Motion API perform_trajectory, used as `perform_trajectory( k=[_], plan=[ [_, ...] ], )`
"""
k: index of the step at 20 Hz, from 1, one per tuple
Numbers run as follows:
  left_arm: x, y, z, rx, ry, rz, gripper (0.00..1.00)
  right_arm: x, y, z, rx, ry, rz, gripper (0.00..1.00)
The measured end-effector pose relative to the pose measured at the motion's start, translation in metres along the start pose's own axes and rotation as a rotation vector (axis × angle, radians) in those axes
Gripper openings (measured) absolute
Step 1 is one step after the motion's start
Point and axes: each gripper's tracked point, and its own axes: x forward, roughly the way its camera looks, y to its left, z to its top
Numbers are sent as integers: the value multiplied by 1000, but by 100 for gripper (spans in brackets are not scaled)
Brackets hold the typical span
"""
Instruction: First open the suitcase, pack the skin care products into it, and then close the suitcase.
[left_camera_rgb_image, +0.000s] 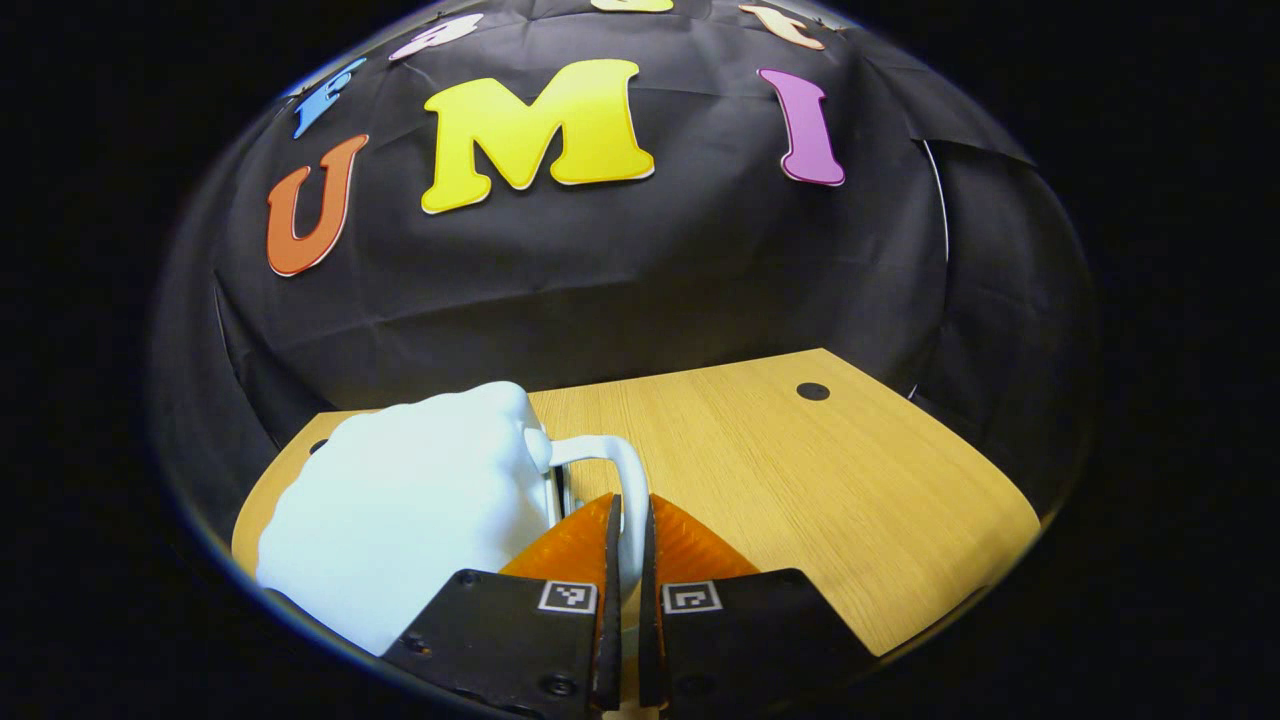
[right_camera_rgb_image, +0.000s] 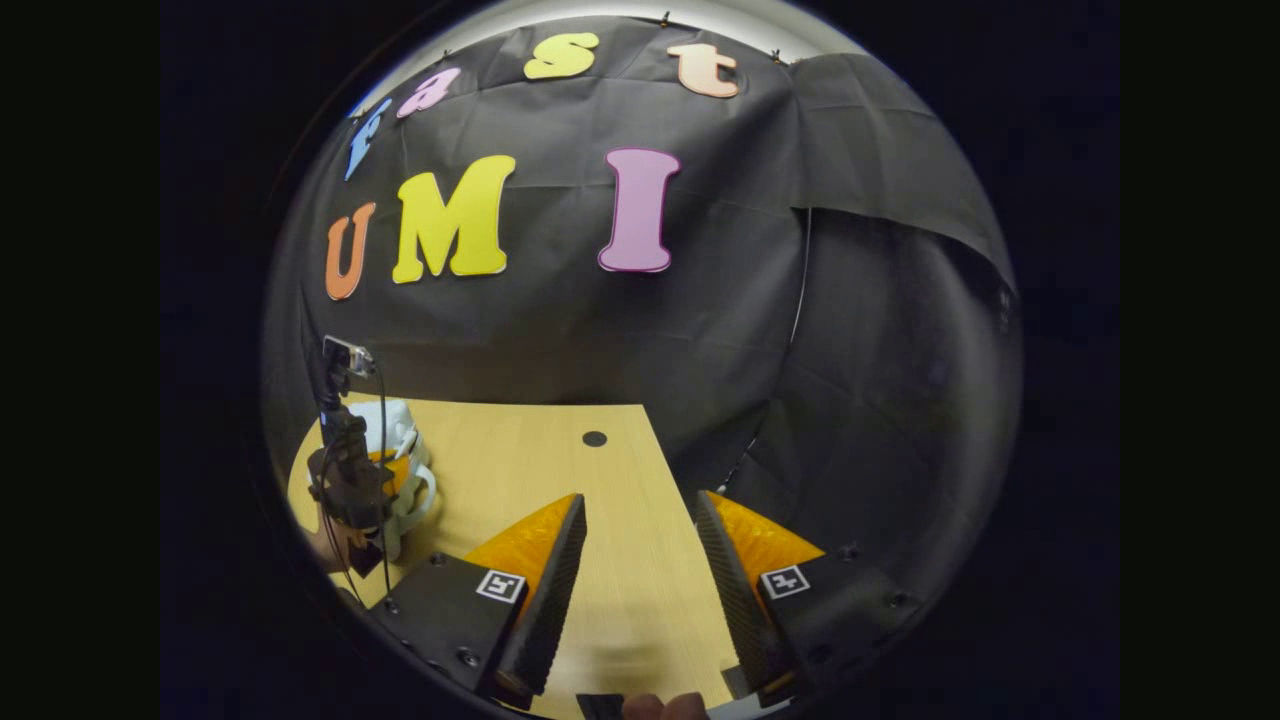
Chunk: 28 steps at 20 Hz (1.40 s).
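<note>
The wooden counter (left_camera_rgb_image: 850, 480) is the largest surface, running back to the black cloth wall. On its left part, as the left gripper view has it, sits the white suitcase (left_camera_rgb_image: 400, 510), a small rounded hard shell that looks shut, with no seam gaping. Its white handle (left_camera_rgb_image: 625, 470) loops out from the side that faces the fingers, and the loop's long axis runs roughly upright between them.

The left gripper (left_camera_rgb_image: 625, 520) has its fingers drawn narrow around that handle, one on each side of the strap, so they appear to be gripping it. The suitcase body lies just left of and slightly beyond the fingers, touching them through the handle alone.

The right gripper (right_camera_rgb_image: 640, 540) hangs over bare counter with its fingers spread wide and nothing between them. From there the suitcase (right_camera_rgb_image: 400, 440) lies well off to the left and farther back, partly hidden by the left gripper (right_camera_rgb_image: 350, 480) and its cable.

The left gripper is thus the nearer one, already on the case. Opening seems barely begun, and I cannot make out any skin care products here.
</note>
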Motion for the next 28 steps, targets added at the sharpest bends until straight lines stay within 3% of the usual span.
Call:
perform_trajectory(
  k=[5, 9, 10, 12, 14, 19, 21, 28],
  plan=[
    [4, -2, -6, 67, -28, 99, 12, 7, 7, -7, 2, 25, 28, 67],
    [8, -19, -15, 38, 10, 40, 17, 7, 14, -13, -10, 42, 55, 68],
    [6, -22, -15, 25, 5, 35, 34, 8, 14, -14, -11, 47, 60, 67],
    [4, -26, -16, 18, 14, 25, 30, 8, 15, -15, -8, 50, 67, 67],
    [-4, -29, -14, 3, 13, 15, 35, 7, 17, -11, -12, 36, 79, 67],
    [-56, -18, 40, -104, -75, 25, 81, 11, 41, 15, 11, -34, 131, 68],
    [-82, -2, 81, -128, -149, 46, 93, 12, 59, 34, 27, -79, 168, 68],
    [-153, 50, 166, -149, -337, 110, 94, -6, 111, 117, 21, -312, 245, 67]
  ],
)
